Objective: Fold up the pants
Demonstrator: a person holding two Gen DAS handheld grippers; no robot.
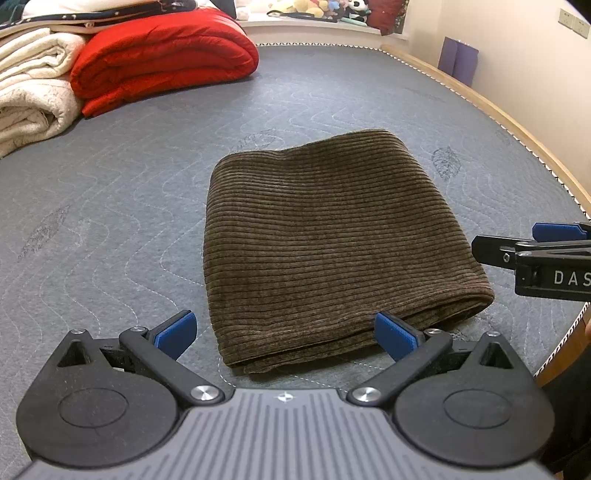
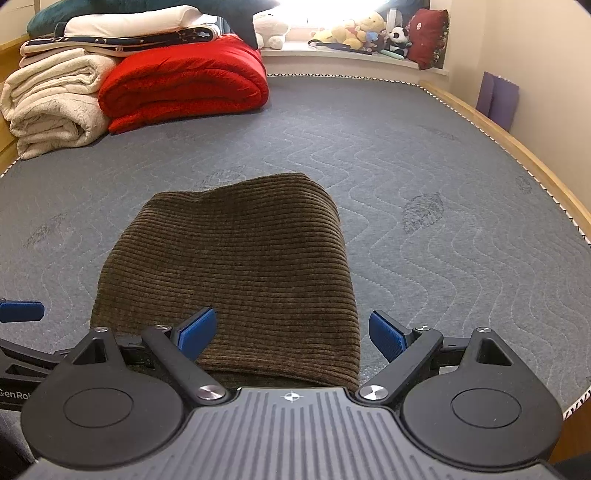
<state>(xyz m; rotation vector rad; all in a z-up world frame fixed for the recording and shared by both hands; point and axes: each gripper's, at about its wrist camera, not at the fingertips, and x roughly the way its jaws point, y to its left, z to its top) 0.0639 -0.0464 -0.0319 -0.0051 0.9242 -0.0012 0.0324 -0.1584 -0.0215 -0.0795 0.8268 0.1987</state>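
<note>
The brown corduroy pants (image 1: 332, 236) lie folded into a compact rectangle on the grey quilted mattress (image 1: 110, 221). My left gripper (image 1: 286, 334) is open just in front of the bundle's near edge, holding nothing. In the right wrist view the same pants (image 2: 236, 266) fill the centre, and my right gripper (image 2: 295, 338) is open over their near right corner, its blue pads (image 2: 197, 334) clear of the cloth. The right gripper's finger also shows at the right edge of the left wrist view, beside the bundle.
A folded red quilt (image 2: 184, 85) and rolled cream blankets (image 2: 51, 103) are stacked at the far left of the mattress. A wooden bed rail (image 2: 535, 166) runs along the right side. Plush toys (image 2: 362, 33) line a window sill beyond.
</note>
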